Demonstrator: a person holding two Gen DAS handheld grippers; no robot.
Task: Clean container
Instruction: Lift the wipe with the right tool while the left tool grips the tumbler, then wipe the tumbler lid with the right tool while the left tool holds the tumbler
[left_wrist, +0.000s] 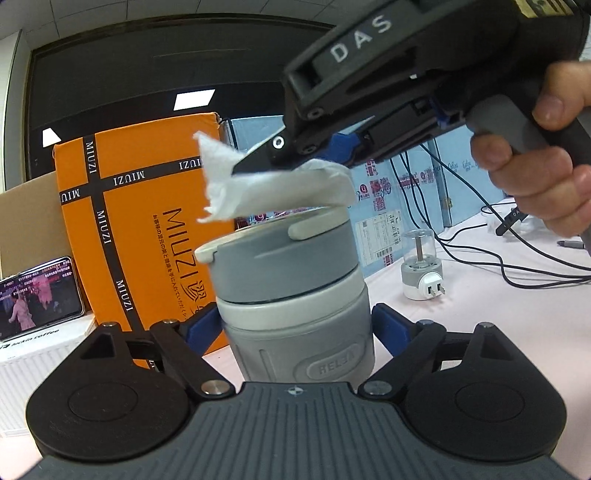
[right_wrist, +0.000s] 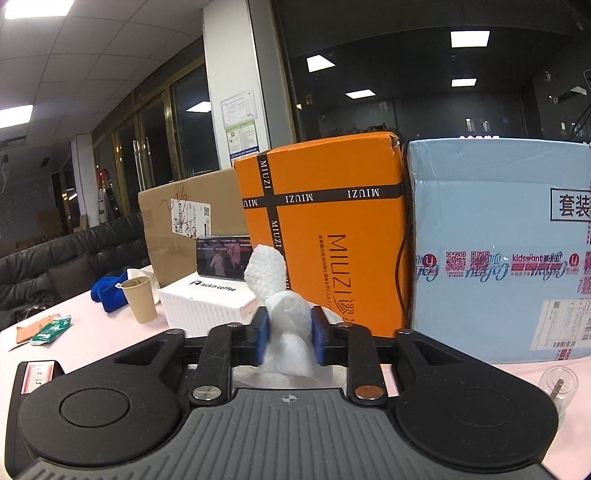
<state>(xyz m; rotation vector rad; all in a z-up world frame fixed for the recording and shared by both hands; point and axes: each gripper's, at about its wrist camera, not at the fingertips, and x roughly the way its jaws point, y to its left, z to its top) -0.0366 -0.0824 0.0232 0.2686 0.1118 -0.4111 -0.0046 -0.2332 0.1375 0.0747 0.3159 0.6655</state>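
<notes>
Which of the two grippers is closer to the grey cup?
Left. The left gripper has its jaws on either side of the grey cup, gripping it; the right gripper is above its lid, holding a paper towel.

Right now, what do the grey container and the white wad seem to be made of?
The container looks like matt grey plastic or silicone: a smooth moulded body with a raised logo. The white wad looks like soft paper towel: dimpled and crumpled, pinched in the right hand-held gripper.

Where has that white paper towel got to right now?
The crumpled white paper towel is pinched in the right tongs; the left wrist view shows it over the lid of the grey insulated container, in front of the orange cardboard box.
</notes>
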